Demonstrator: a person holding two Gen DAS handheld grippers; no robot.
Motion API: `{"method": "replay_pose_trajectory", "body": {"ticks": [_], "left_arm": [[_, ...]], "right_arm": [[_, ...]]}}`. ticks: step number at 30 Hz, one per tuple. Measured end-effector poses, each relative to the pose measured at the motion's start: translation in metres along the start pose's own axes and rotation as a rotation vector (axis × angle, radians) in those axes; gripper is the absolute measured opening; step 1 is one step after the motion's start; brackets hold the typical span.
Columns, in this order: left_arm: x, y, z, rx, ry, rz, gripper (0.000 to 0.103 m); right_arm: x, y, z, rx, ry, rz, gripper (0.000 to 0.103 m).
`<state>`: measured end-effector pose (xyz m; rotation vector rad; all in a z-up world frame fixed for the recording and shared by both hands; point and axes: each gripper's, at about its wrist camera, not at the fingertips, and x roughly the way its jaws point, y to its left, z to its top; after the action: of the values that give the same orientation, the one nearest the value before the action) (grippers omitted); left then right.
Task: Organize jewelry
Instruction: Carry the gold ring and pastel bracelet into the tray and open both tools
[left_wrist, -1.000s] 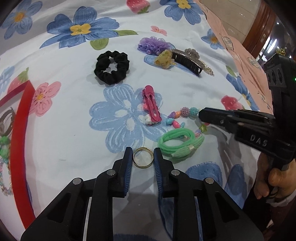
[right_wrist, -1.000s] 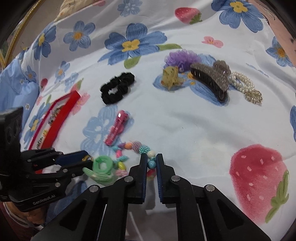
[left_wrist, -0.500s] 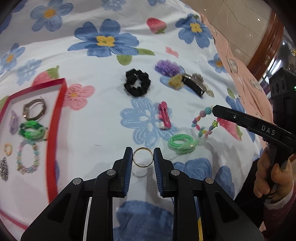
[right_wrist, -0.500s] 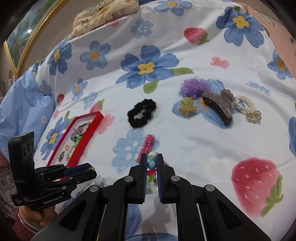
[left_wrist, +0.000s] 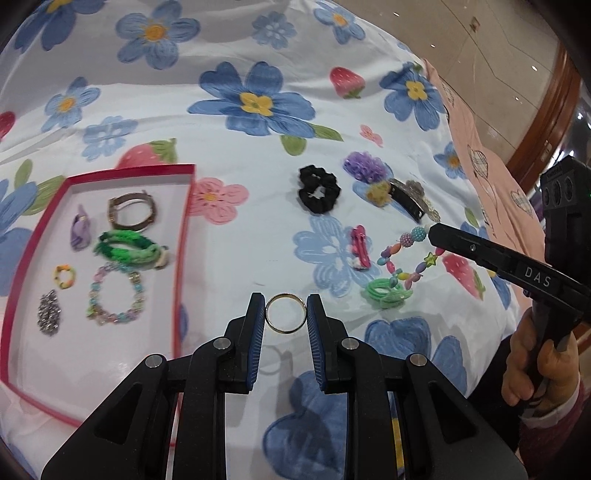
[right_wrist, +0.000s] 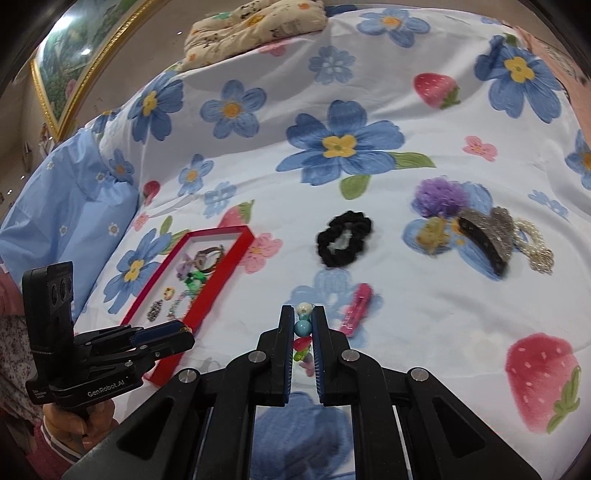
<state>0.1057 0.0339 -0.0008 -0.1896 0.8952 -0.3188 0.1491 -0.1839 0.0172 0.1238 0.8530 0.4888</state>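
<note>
A: Holding one thin gold ring (left_wrist: 286, 313) between the left gripper (left_wrist: 286, 314) fingers, clamped across its width, lifted above the floral bedsheet (left_wrist: 258, 206), just right of the red-rimmed tray (left_wrist: 184, 236).

B: Right gripper (right_wrist: 303, 328)?

A: Closed on one multicoloured bead bracelet (left_wrist: 408, 260); it hangs from the tips above the one green hair tie (left_wrist: 386, 293).

B: Tray count?

A: Six pieces: one metal bangle (left_wrist: 131, 211), one purple clip (left_wrist: 80, 232), one green braided band (left_wrist: 127, 249), one small yellow ring (left_wrist: 64, 276), one pastel bead bracelet (left_wrist: 115, 298), one silver sparkly piece (left_wrist: 48, 317).

B: Loose on the sheet?

A: One black scrunchie (left_wrist: 318, 188), one pink snap clip (left_wrist: 360, 246), one purple scrunchie (left_wrist: 364, 167), one yellow clip (left_wrist: 378, 192), one dark claw clip (right_wrist: 484, 236), one pearl bracelet (right_wrist: 535, 247).
</note>
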Motion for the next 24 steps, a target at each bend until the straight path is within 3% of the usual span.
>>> {"method": "replay_pose_trajectory", "body": {"ticks": [24], "left_arm": [[-0.052,0.084,-0.020,-0.139,-0.062,0.125,0.021]], "right_arm": [[0.048,0.099,-0.003,-0.121,0.069,0.165,0.009]]}}
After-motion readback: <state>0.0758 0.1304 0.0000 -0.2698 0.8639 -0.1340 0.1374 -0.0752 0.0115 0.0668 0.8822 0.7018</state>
